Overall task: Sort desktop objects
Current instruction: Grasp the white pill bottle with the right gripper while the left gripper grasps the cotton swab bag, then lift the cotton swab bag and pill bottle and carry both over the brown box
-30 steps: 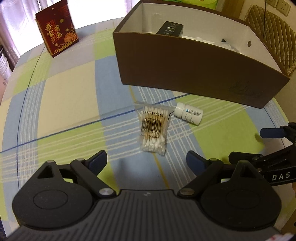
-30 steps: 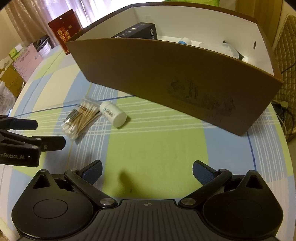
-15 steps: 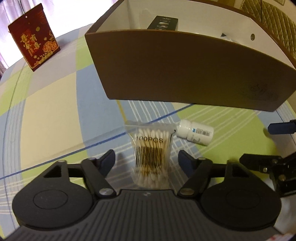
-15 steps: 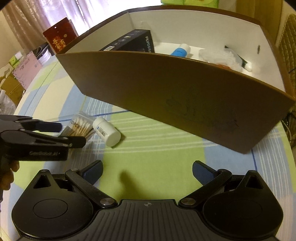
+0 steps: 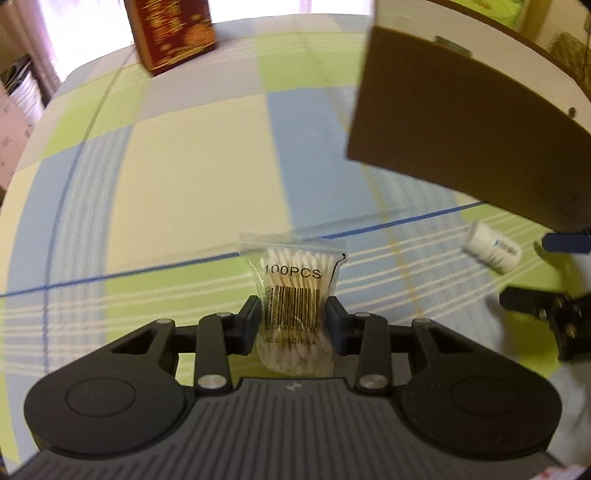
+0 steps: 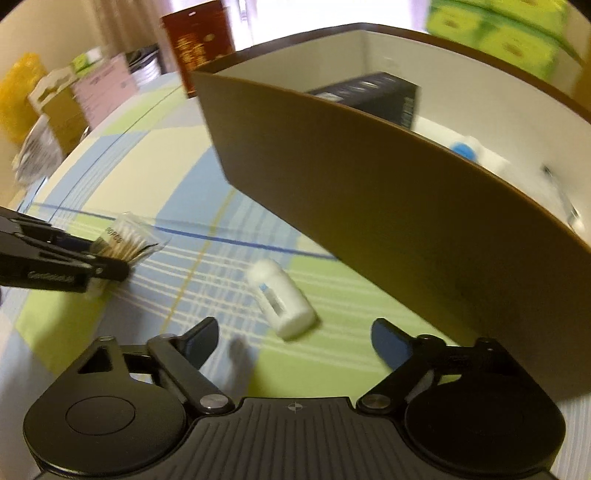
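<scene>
My left gripper point(image 5: 292, 322) is shut on a clear bag of cotton swabs point(image 5: 291, 295) marked 100PCS, held between the pads just over the checked tablecloth. The bag also shows in the right wrist view point(image 6: 123, 240), pinched by the left gripper point(image 6: 107, 264). A small white pill bottle point(image 6: 282, 299) lies on its side on the cloth, just ahead of my open right gripper point(image 6: 293, 341) and between its fingers' line. The bottle shows at the right of the left wrist view point(image 5: 493, 249). The brown cardboard box point(image 6: 369, 192) stands behind it.
The box holds a black carton point(image 6: 373, 98), a blue-capped item point(image 6: 463, 149) and other things. A red gift box point(image 5: 171, 33) stands at the far table edge. Green packages point(image 6: 498, 40) sit behind the brown box. Bags and cartons point(image 6: 55, 110) lie off the table's left side.
My left gripper closed on the swab bag and turned left. My right gripper moved left and down toward the pill bottle, which now lies just before its open fingers.
</scene>
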